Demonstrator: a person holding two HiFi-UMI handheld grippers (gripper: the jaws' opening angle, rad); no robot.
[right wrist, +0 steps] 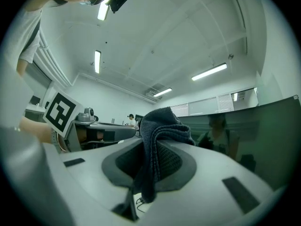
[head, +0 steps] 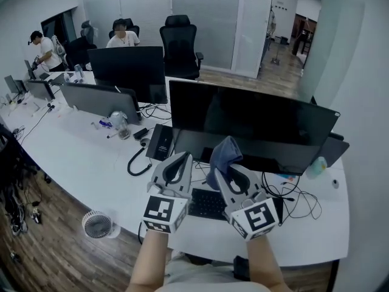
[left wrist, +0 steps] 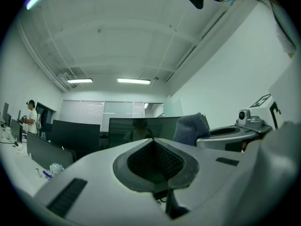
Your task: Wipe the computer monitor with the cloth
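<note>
The wide black computer monitor (head: 255, 123) stands dark on the white desk (head: 79, 157), straight ahead of me. My right gripper (head: 230, 170) is shut on a blue-grey cloth (head: 223, 153), which bunches up above its fingertips just in front of the screen's lower edge. In the right gripper view the cloth (right wrist: 160, 126) hangs pinched between the jaws, with the monitor (right wrist: 256, 131) to the right. My left gripper (head: 180, 157) is held beside it, shut with nothing in it. The left gripper view shows the cloth (left wrist: 191, 128) off to the right and the monitor (left wrist: 141, 126) ahead.
A black keyboard (head: 206, 204) lies under both grippers. A desk phone (head: 160, 141) with a coiled cord sits left of the monitor, and cables (head: 298, 196) trail to the right. More monitors (head: 129, 72) stand further left. A small fan (head: 97, 224) sits on the wooden floor.
</note>
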